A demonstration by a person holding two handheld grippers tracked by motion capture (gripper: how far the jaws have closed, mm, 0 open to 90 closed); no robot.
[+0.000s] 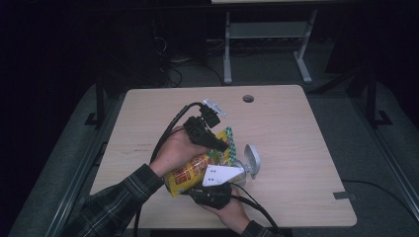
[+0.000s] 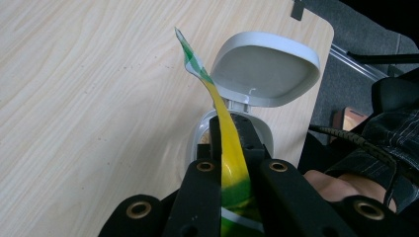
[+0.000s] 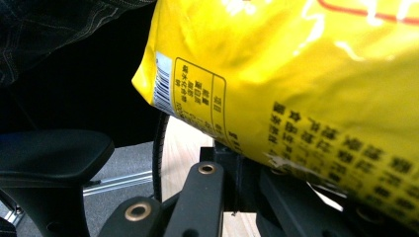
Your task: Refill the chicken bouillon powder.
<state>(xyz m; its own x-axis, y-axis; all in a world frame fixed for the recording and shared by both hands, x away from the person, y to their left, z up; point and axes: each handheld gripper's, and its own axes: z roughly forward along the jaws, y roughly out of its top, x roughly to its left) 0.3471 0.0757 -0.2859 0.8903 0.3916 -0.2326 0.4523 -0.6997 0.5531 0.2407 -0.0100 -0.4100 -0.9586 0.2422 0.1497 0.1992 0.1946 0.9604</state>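
While seen from the high view, yellow snack bag (image 1: 195, 170) held low over the near middle of the wooden bench (image 1: 296, 148), lying slantwise between both hands. Left tool (image 1: 217, 144) reaching in from the left, pinching the bag's green-and-yellow top edge; left hand (image 1: 173, 153) wrapped round the tool's body, plaid sleeve (image 1: 118, 200) behind it. Right tool (image 1: 217, 190) under the bag's lower part, its grey three-cornered plate (image 1: 221, 175) facing up, right hand (image 1: 230, 212) at the bench's near edge. Small grey container (image 1: 243, 170) with a hinged lid (image 1: 253, 160) flipped up, just beside the bag's top end on the bench. Along the left gripper view — black jaws of the left tool (image 2: 229, 143) pressed together on the thin yellow strip of the snack bag (image 2: 225, 123), the green-and-white torn tip curling up and to the left; grey container (image 2: 197, 136) right behind the jaw tips, its lid (image 2: 264, 66) standing open above; pale wood grain of the bench (image 2: 89, 98) all round. Along the right gripper view — yellow snack bag (image 3: 306, 84) close over the lens, barcode and printed panel at its lower left corner; jaws of the right tool (image 3: 237, 168) closed, with the bag's underside lying across them, though whether any film is pinched cannot be told; a strip of bench (image 3: 185, 148) below.
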